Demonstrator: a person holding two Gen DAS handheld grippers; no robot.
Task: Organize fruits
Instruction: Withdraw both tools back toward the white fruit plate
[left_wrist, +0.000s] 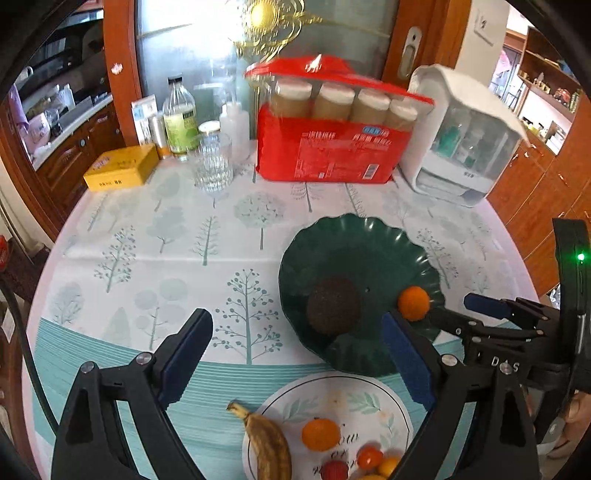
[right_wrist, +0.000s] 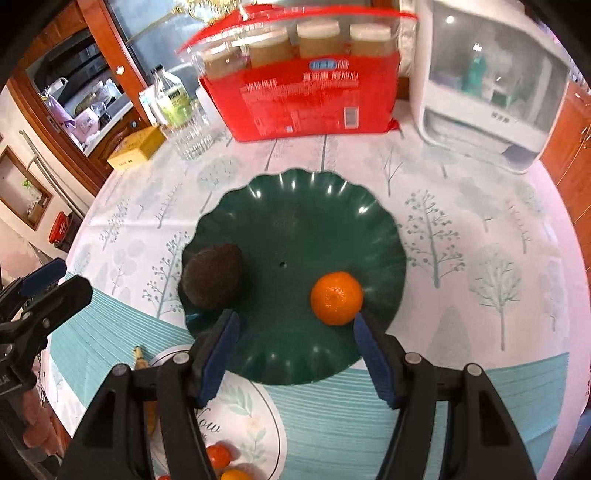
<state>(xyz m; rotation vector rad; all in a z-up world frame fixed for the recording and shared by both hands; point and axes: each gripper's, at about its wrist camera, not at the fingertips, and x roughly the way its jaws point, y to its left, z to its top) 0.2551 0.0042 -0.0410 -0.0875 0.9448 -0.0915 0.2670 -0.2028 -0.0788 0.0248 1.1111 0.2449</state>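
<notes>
A dark green scalloped plate (left_wrist: 354, 243) (right_wrist: 306, 206) holds a dark brown rough fruit (left_wrist: 333, 305) (right_wrist: 213, 275) and an orange (left_wrist: 414, 302) (right_wrist: 336, 297). A white floral plate (left_wrist: 332, 398) (right_wrist: 251, 410) at the near edge holds an orange (left_wrist: 320, 433), small red and yellow fruits (left_wrist: 369, 457) and a brown banana (left_wrist: 267, 443). My left gripper (left_wrist: 295, 354) is open and empty above the table between the plates. My right gripper (right_wrist: 297, 354) (left_wrist: 454, 314) is open and empty over the green plate's near rim, with the orange just beyond its right finger.
At the back stand a red package of jars (left_wrist: 332, 136) (right_wrist: 303, 81), a white appliance (left_wrist: 461, 136) (right_wrist: 487, 81), a glass (left_wrist: 213, 162), bottles (left_wrist: 180, 118) and a yellow tin (left_wrist: 122, 168). The round table (left_wrist: 147, 240) has a tree-print cloth.
</notes>
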